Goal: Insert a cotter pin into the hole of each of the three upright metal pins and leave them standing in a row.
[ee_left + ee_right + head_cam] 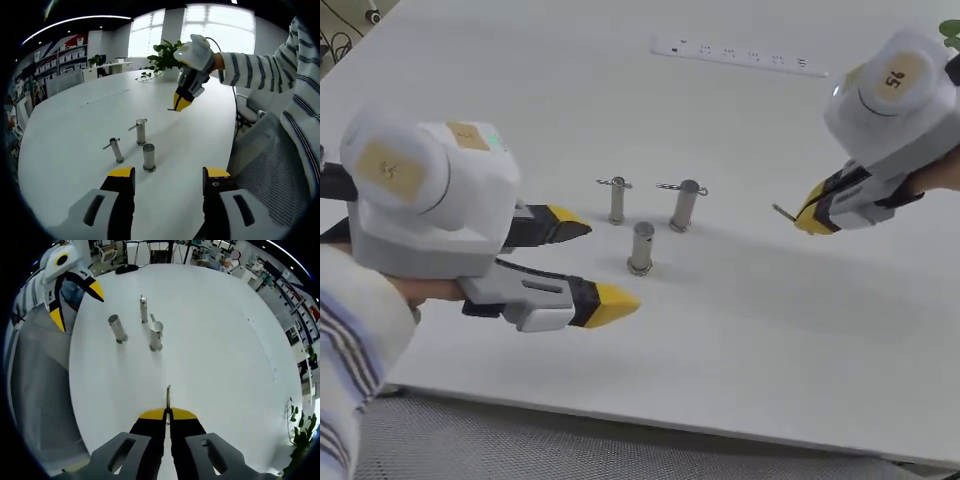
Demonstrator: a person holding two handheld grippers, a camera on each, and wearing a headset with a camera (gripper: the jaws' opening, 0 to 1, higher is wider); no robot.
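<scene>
While the left tongs [609, 264] hang open beside the bare front pin [641, 248], the right tongs [807, 222] clamp a cotter pin [782, 211] above the desk [770, 320], apart from two back pins [685, 205] already fitted.

Cotter pin [168, 397]: one thin end shows ahead of the closed jaws of the right gripper [168, 413]; the rest is hidden between them.
Near pin [641, 247]: cross hole too small to tell.
Power strip [740, 55]: sockets too small to tell.
Plant [951, 33]: cut off by the picture's corner.
</scene>
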